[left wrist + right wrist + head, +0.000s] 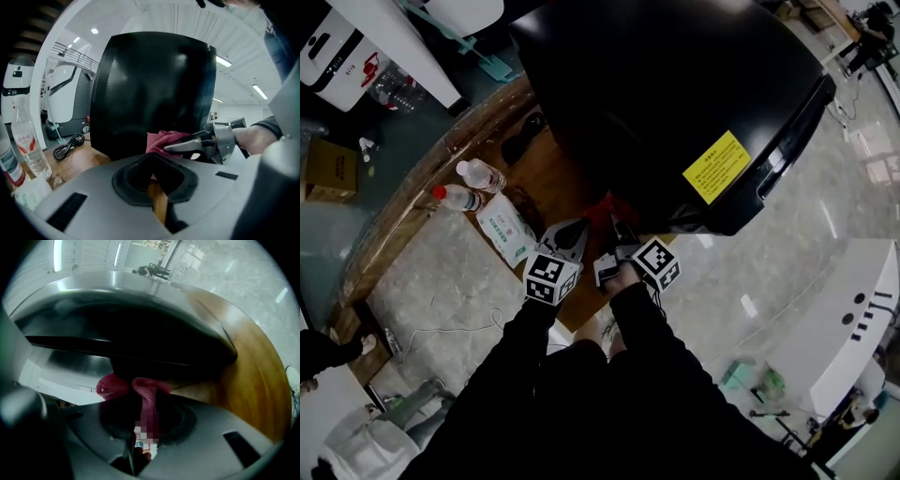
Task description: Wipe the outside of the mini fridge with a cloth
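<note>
The black mini fridge (675, 84) stands on a wooden table (548, 178) and carries a yellow sticker (715, 166). A red cloth (602, 204) is pressed against its lower near side. My right gripper (615, 227) is shut on the cloth. The left gripper view shows that gripper (168, 147) from the side, pinching the cloth (161, 139) against the fridge wall (150, 89). In the right gripper view the cloth (140, 389) bunches under the fridge's edge (140, 338). My left gripper (569, 231) hovers just left of the cloth, open and holding nothing.
Two plastic bottles (476, 174) (457, 199) and a pack of wipes (508, 231) lie on the table left of the grippers. A black cable (68, 144) is coiled beside the fridge. White machines (366, 42) stand on the floor around the table.
</note>
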A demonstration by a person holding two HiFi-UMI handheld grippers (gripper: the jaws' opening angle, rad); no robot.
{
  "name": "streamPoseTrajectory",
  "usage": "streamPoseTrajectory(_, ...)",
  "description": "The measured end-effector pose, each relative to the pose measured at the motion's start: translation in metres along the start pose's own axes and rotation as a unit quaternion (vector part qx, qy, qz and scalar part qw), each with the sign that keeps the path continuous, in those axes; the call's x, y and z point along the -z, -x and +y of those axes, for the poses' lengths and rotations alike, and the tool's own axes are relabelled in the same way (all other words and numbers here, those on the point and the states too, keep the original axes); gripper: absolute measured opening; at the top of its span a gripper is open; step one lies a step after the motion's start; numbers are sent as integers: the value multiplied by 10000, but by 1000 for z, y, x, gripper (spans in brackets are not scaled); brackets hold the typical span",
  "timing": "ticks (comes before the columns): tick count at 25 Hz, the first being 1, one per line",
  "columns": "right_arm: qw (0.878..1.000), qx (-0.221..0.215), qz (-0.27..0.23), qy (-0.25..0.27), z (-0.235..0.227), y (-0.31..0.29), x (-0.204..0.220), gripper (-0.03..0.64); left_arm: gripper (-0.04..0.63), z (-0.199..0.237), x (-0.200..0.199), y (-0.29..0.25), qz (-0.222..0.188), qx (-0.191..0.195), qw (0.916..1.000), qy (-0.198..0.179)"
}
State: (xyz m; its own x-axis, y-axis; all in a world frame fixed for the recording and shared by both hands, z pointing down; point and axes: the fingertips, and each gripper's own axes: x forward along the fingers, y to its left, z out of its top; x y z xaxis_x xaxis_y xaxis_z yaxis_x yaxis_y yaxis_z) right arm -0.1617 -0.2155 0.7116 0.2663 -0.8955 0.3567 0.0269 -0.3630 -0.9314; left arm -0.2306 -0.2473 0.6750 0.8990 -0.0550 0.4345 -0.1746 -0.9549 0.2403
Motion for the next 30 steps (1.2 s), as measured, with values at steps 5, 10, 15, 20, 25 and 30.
streamPoseTrajectory(5,9993,374,-29,16,-42,-7,0,87,6,3,34,-22,281,128,9995,57)
streamPoseTrajectory(10,9965,818,-152,-116,-82,-12,0,87,6,9,68,-33,521,216,9975,415)
streamPoseTrajectory(15,9963,728,203,418,-76,-10,8,86,6,8,67,-13,428,213,9975,530)
streamPoseTrajectory(20,9874,-39,952,1267,-25,26,26,87,6,-11,26,24,-5,115,9997,201)
streamPoseTrajectory(25,9516,-811,1642,2469,31,95,29,81,6,-51,-33,62,-542,-62,9985,-15)
streamPoseTrajectory(30,8890,-1541,1694,3964,95,169,-8,81,6,-130,-76,96,-1026,-99,9946,-92)
